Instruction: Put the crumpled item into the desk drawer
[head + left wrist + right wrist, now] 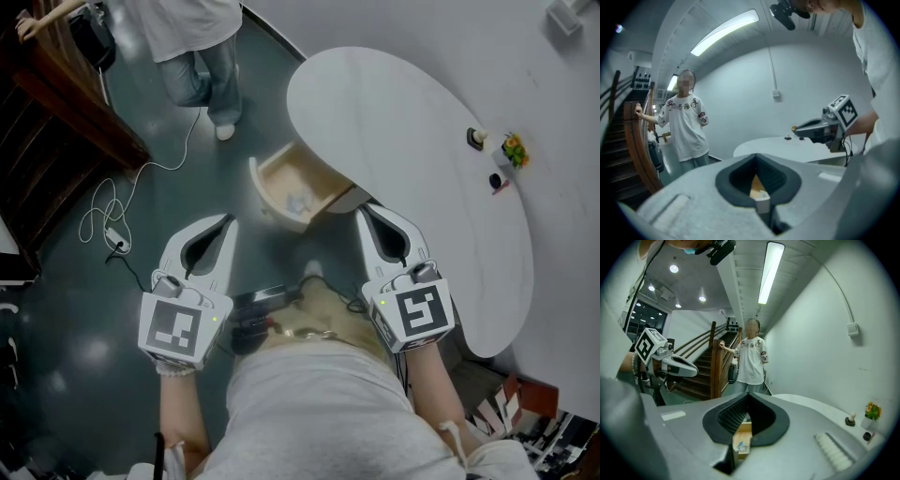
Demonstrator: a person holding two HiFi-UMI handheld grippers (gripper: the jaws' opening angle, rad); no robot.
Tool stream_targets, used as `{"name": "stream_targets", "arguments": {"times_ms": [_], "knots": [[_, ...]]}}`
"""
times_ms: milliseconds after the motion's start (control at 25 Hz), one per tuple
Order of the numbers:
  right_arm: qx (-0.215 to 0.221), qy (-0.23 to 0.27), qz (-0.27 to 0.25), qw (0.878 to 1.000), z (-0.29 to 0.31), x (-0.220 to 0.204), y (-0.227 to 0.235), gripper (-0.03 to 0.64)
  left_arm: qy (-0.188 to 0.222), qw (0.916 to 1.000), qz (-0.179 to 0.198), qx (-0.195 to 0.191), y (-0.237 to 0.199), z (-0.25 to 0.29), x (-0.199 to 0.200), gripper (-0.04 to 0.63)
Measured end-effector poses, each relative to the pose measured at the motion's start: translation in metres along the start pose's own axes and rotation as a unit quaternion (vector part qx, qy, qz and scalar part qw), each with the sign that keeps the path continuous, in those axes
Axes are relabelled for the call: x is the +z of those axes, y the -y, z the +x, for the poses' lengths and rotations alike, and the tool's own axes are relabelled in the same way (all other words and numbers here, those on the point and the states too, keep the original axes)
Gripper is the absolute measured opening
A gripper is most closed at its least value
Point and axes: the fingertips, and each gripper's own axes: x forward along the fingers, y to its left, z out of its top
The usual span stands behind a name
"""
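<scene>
The wooden desk drawer [270, 180] stands pulled out from under the white desk [412, 141]. A small pale crumpled item [297, 202] lies inside it. My left gripper [227, 218] hangs left of the drawer, jaws shut and holding nothing. My right gripper [365, 211] is just right of the drawer, under the desk edge, also shut and holding nothing. In the right gripper view the crumpled item [740, 445] shows on the drawer floor [743, 430] through the hollow behind the shut right gripper [748, 393]. In the left gripper view the left gripper [756, 155] is shut, with drawer wood [755, 184] behind.
A person [202, 56] stands beyond the drawer by a wooden staircase [66, 94]. A white cable [112, 202] loops on the dark floor at left. Small ornaments [506, 152] sit on the desk's far right. A black device [262, 309] hangs at my waist.
</scene>
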Motion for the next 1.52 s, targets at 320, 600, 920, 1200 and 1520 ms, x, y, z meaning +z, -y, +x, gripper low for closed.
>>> {"name": "stream_targets", "arguments": {"times_ms": [320,600,920,1200,1520], "knots": [[0.000,-0.004,0.000,1.000,0.001,-0.001,0.001,0.005,-0.010,0.9999,-0.007,-0.004,0.002,0.002,-0.004,-0.003],[0.000,-0.003,-0.002,1.000,0.001,-0.002,0.001,0.005,-0.011,0.9999,-0.007,-0.006,0.003,0.004,-0.005,-0.003],[0.002,-0.002,-0.003,1.000,0.001,-0.003,0.002,0.005,-0.013,0.9999,-0.004,-0.006,0.006,0.007,-0.005,-0.003],[0.003,-0.003,-0.002,1.000,0.002,-0.003,0.002,0.005,-0.006,0.9999,0.005,-0.009,0.005,0.009,-0.003,-0.003],[0.003,-0.007,-0.004,1.000,0.003,-0.006,0.006,0.005,-0.015,0.9999,-0.001,-0.007,0.007,0.012,-0.005,-0.003]]}}
